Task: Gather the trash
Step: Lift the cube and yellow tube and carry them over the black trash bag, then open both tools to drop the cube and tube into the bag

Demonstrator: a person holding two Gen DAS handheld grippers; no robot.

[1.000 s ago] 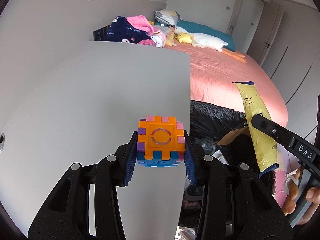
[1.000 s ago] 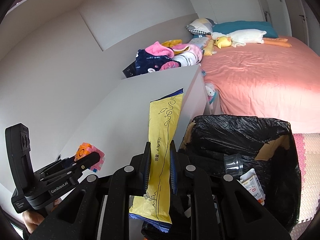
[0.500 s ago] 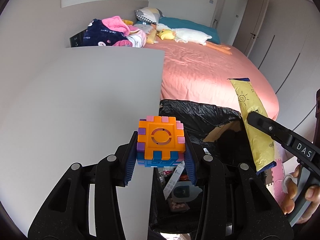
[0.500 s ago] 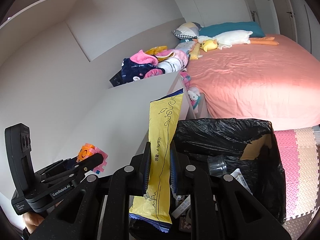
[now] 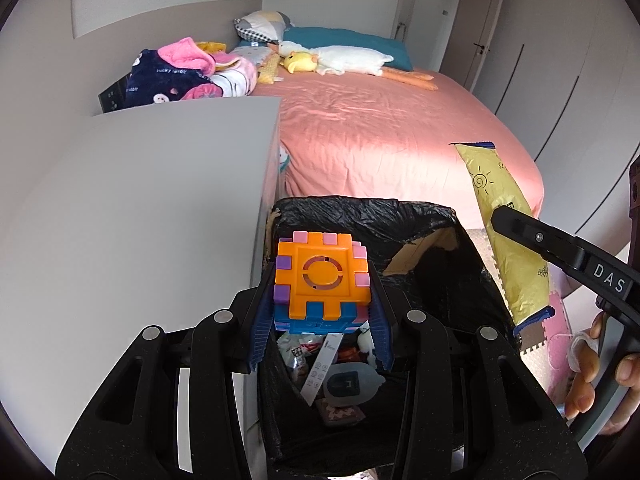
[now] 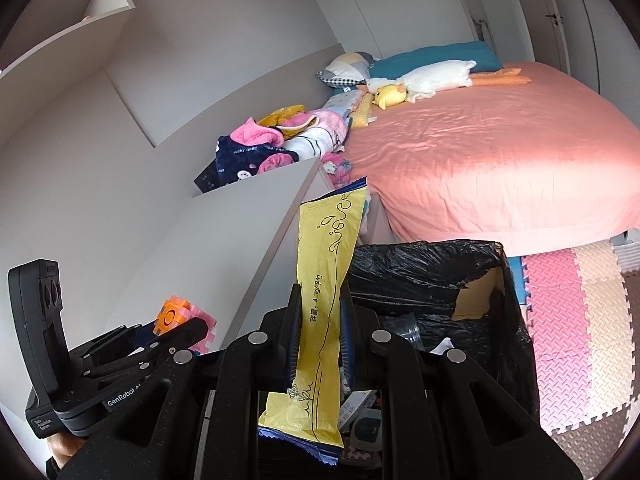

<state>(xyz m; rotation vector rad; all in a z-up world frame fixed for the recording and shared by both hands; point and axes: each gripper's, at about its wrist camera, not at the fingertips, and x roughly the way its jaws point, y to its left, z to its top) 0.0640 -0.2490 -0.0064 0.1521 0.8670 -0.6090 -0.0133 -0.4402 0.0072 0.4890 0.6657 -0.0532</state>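
Note:
My left gripper [image 5: 322, 312] is shut on a toy cube [image 5: 321, 280] of orange, pink, purple and blue foam tiles, held above the near left part of the trash bin [image 5: 372, 216]. The bin is a cardboard box lined with a black bag, with wrappers and a cup inside. My right gripper [image 6: 320, 340] is shut on a long yellow wrapper [image 6: 326, 292], upright over the bin's [image 6: 424, 264] left edge. The wrapper [image 5: 506, 240] also shows in the left wrist view, right of the bin. The cube [image 6: 182, 320] and left gripper show at lower left in the right wrist view.
A grey desk top [image 5: 152, 208] lies left of the bin. A bed with a pink sheet [image 5: 384, 128] stands behind it, with pillows, a stuffed duck [image 5: 336, 60] and piled clothes [image 5: 188, 72]. Pink and cream foam floor mats [image 6: 576, 320] lie right of the bin.
Both grippers have moved right from over the desk to over the bin, still holding the cube and the wrapper. The bin's inside now shows below the left gripper.

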